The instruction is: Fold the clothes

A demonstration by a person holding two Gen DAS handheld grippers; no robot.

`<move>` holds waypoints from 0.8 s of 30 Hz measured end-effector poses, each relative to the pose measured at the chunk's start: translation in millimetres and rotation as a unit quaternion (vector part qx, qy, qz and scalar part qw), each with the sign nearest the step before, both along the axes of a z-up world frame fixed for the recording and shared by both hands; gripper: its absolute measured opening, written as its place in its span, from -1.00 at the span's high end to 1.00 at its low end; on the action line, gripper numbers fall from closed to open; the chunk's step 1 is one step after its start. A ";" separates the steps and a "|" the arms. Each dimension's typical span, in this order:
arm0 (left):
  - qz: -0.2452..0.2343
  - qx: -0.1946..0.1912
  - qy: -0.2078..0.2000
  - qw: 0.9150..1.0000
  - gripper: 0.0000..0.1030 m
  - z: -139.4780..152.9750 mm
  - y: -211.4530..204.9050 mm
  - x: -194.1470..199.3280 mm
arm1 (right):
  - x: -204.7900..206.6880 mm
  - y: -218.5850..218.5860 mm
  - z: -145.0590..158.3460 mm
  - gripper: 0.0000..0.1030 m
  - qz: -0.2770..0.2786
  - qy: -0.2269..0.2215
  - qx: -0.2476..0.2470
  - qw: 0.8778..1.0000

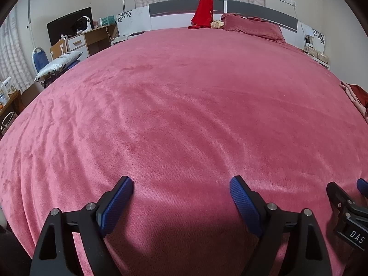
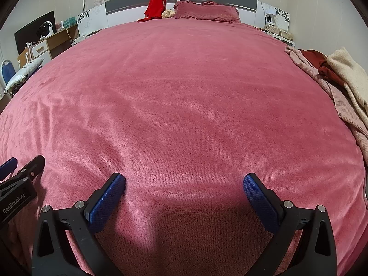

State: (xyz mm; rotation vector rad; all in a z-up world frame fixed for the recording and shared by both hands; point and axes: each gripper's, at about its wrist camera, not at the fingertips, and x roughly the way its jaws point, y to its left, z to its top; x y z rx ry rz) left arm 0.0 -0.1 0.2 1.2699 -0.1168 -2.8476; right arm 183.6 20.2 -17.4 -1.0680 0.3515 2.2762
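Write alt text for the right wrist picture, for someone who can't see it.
An open two-finger right gripper with blue pads hovers over a wide pink bedspread, holding nothing. A pile of unfolded clothes lies at the bed's right edge; a red garment hangs on the headboard beside a pillow. The left gripper shows at the left edge.

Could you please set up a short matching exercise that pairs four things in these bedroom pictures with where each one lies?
Things:
1. red garment
2. pile of knitwear
3. pink pillow
4. blue chair

Places:
A. at the right edge of the bed
B. off the bed, on its left side
C. draped over the headboard
D. lying at the head of the bed, right of the red garment

Pairs: 1-C, 2-A, 3-D, 4-B
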 end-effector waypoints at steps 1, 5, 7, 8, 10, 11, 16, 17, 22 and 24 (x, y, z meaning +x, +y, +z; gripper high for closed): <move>0.000 0.001 0.000 1.000 -0.73 0.2 -0.2 0.0 | -0.1 0.0 -0.1 -1.00 0.000 -0.001 0.001 1.000; 0.000 0.005 -0.001 1.000 -0.73 1.2 -0.8 0.1 | -0.3 0.2 -0.3 -1.00 0.000 -0.002 0.003 1.000; 0.000 0.007 -0.002 1.000 -0.73 1.7 -1.1 0.1 | -0.4 0.5 -0.5 -1.00 0.000 -0.002 0.003 1.000; 0.000 0.008 -0.002 1.000 -0.73 1.9 -1.3 0.2 | -0.6 0.5 -0.6 -1.00 0.000 -0.002 0.003 1.000; 0.000 0.010 -0.003 1.000 -0.73 2.4 -1.6 0.2 | -1.5 0.4 -0.5 -1.00 0.000 -0.002 0.003 1.000; 0.000 0.011 -0.003 1.000 -0.73 1.3 -2.7 -2.4 | -2.8 0.1 -0.2 -1.00 0.000 -0.002 0.003 1.000; 0.000 0.012 -0.004 1.000 -0.73 0.5 -4.8 -5.2 | -2.3 0.4 -0.8 -1.00 0.000 -0.001 0.003 1.000; 0.000 0.012 -0.004 1.000 -0.73 0.7 -5.2 -5.4 | -2.3 0.5 -0.8 -1.00 0.000 -0.001 0.003 1.000; 0.000 0.011 -0.004 1.000 -0.73 0.3 -3.5 -4.8 | -2.1 1.2 0.4 -1.00 0.000 0.000 0.002 1.000; 0.000 0.011 -0.004 1.000 -0.73 0.8 -3.4 -3.9 | -2.5 0.9 -0.1 -1.00 0.000 -0.001 0.002 1.000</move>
